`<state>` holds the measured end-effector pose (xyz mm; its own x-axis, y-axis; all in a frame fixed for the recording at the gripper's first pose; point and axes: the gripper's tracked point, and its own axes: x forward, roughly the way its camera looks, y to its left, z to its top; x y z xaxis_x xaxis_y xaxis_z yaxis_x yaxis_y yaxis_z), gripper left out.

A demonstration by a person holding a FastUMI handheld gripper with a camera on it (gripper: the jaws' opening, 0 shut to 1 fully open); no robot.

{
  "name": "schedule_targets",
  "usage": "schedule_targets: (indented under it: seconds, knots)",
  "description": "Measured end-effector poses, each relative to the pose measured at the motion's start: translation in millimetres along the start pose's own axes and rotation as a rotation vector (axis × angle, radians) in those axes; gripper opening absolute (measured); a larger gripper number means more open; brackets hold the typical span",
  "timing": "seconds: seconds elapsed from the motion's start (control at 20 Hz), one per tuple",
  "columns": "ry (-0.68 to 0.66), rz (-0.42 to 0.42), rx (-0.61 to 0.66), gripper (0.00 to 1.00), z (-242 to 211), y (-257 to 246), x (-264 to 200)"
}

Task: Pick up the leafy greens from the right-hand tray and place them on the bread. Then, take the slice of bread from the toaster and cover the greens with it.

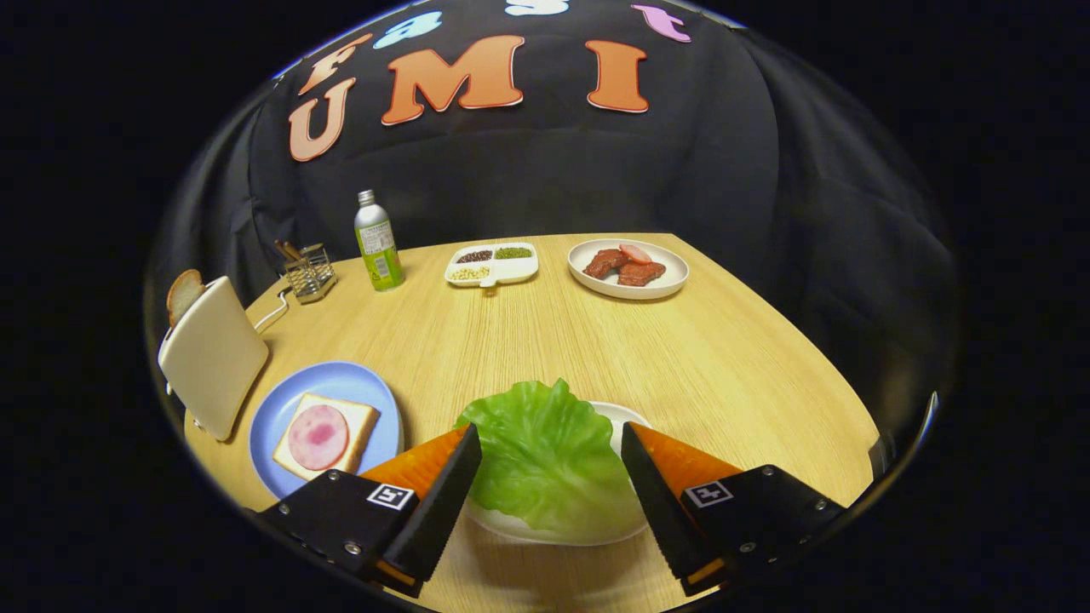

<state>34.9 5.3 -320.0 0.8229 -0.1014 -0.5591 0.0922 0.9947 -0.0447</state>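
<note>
1. Between the two fingers of the gripper [551, 464] sits the lettuce leaf [545, 455], lying on a white dish [626, 421] on the wooden table [724, 358]. The fingers are spread wide, one on each side of the leaf, not pressing on it as far as I can see.

2. Handling guess: the leaf looks thin, floppy and super light, probably a fake one with a slick surface. I'd pinch it across a ruffled side edge or a raised fold, not flat on the middle, since it'll likely just bend and slide.

3. Orientation: its long axis runs roughly away from the gripper, with the frilly end pointing toward the far side of the table and the smoother end nearest the fingers. Hard to tell whether the near end hangs over the dish rim, the fisheye warps that bit.

4. Off to the left, beside the left finger, is the blue plate [341, 379] with the bread slice [362, 417] and a round of ham [318, 437] on top. That's the drop spot.

5. Further left stands the toaster [213, 358] with the second slice [183, 294] poking out of the top.
</note>
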Motion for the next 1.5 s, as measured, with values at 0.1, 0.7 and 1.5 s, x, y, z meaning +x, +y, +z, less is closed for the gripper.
schedule_targets:
  seconds: [0.1,0.7,1.5]
  knots:
    - [0.021,0.003,-0.019,0.99,-7.2,1.1,6.7]
    - [0.106,-0.014,-0.048,0.92,-35.5,-1.2,18.0]
    - [0.133,-0.012,-0.055,0.02,-40.1,4.0,15.9]
